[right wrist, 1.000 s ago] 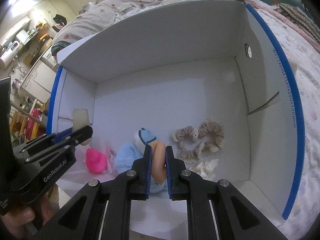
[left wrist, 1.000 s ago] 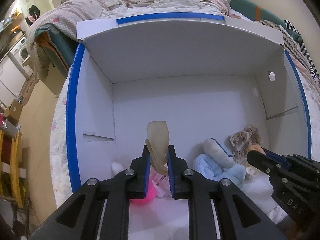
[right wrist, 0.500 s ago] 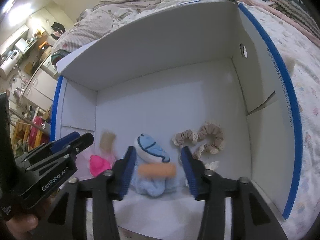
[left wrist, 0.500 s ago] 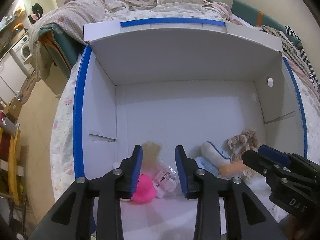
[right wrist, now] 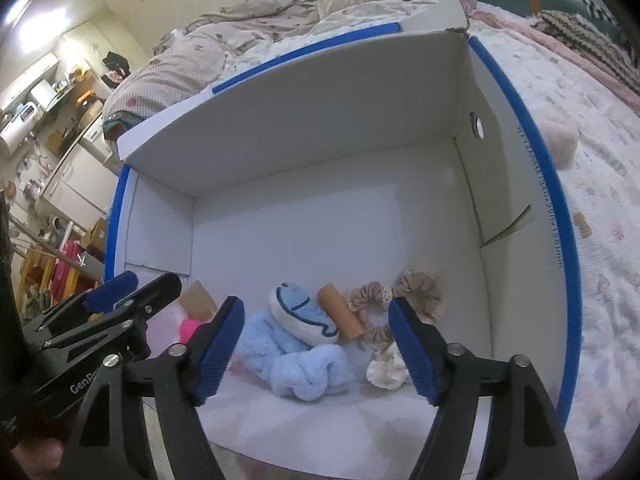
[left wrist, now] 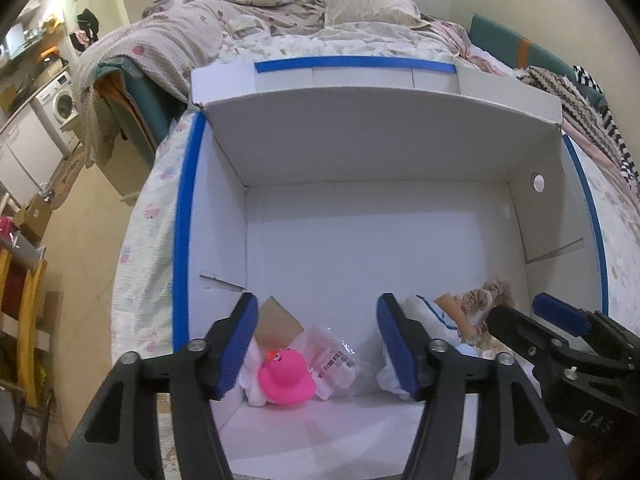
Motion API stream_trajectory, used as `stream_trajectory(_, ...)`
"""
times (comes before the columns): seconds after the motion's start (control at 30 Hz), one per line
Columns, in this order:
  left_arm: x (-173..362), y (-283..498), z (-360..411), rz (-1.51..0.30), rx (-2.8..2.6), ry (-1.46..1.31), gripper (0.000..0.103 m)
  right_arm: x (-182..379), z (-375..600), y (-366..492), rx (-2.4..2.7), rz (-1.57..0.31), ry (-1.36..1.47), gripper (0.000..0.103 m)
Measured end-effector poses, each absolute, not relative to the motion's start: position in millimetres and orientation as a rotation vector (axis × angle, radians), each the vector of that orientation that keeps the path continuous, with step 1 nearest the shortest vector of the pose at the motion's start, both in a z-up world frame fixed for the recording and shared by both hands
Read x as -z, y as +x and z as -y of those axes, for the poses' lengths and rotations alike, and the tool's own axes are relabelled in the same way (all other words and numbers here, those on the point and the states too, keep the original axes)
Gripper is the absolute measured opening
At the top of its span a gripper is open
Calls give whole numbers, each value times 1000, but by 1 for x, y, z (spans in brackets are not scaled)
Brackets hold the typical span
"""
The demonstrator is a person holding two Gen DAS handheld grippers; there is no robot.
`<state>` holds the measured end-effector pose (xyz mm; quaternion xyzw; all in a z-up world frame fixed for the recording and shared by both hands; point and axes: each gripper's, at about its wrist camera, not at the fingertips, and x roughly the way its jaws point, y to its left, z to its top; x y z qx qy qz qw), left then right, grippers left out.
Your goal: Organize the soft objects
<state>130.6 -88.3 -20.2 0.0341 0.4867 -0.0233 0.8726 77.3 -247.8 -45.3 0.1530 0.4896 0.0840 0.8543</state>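
Note:
A white cardboard box (left wrist: pixel 184 220) with blue taped edges lies open on the bed. My left gripper (left wrist: pixel 316 332) hovers over its near left corner, jaws opening, nothing between them. Below it a flat tan piece (left wrist: pixel 276 320) rests beside a pink duck (left wrist: pixel 286 376) and a clear barcoded packet (left wrist: pixel 332 364). My right gripper (right wrist: pixel 318 312) hangs over the box's near right part, jaws also opening and empty. Under it an orange-tan roll (right wrist: pixel 340 312) leans on a blue whale-face plush (right wrist: pixel 300 312) and a fluffy blue cloth (right wrist: pixel 296 360). Beige scrunchies (right wrist: pixel 416 292) lie to the right.
The box (right wrist: pixel 320 140) sits on a patterned bedsheet, with rumpled blankets and a pillow (left wrist: pixel 368 0) behind it. A cream fluffy item (right wrist: pixel 562 146) lies on the bed to the right of the box. Left of the bed are a washing machine (left wrist: pixel 60 102) and a yellow wooden rack (left wrist: pixel 24 320).
Both grippers went from shut to open. The tan piece fell from the left gripper to beside the pink duck. The orange-tan roll fell from the right gripper onto the blue plush.

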Motion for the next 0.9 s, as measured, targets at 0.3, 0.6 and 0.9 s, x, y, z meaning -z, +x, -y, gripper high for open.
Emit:
stream_trajectory(0.3, 5, 119, 77, -995, 47, 28, 62, 33, 257, 65, -130, -978, 342, 101)
stream_trajectory(0.6, -9, 96, 65, -949, 46, 18, 62, 26, 253, 50, -127, -967, 312, 103)
stream_trajectory(0.9, -10, 64, 43, -940, 15, 42, 80, 22, 246, 27, -147, -969, 262, 103)
